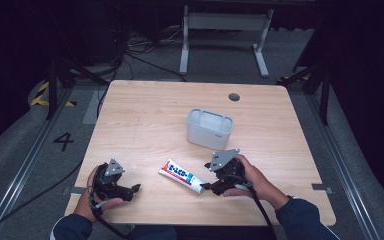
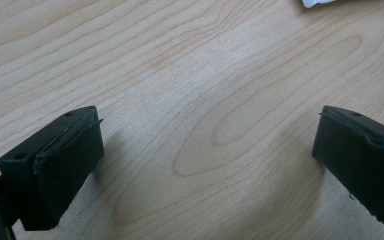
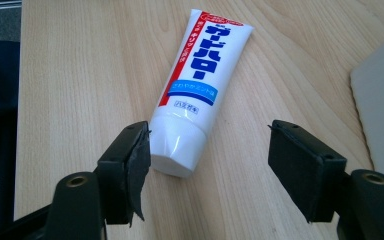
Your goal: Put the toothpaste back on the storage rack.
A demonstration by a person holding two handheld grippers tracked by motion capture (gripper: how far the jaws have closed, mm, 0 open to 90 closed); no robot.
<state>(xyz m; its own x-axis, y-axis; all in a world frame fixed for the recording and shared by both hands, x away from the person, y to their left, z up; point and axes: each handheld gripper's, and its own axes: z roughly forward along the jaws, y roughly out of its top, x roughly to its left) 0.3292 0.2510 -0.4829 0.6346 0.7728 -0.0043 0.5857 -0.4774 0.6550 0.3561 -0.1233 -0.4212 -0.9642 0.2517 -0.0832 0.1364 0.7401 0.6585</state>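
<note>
Right gripper [image 1: 206,186] at the cap end of the toothpaste tube [image 1: 182,175], nothing lifted yet.

Your tube lies flat on the table [image 1: 145,120], in front of the grey bin [image 1: 210,128] and apart from it. Its long axis runs on a diagonal in the high view: crimped end up and left, white cap down and right, toward your right hand. In the right gripper view the cap [image 3: 172,162] sits between your jaws, which stand apart; the left pad [image 3: 139,165] is at the cap's edge, the other pad well off, so no clamp yet. Your left gripper [image 1: 136,188] rests off to the left, jaws wide over bare wood. Judged from this: approach made; closing, lifting, and likely placing in the bin are all left.
</note>
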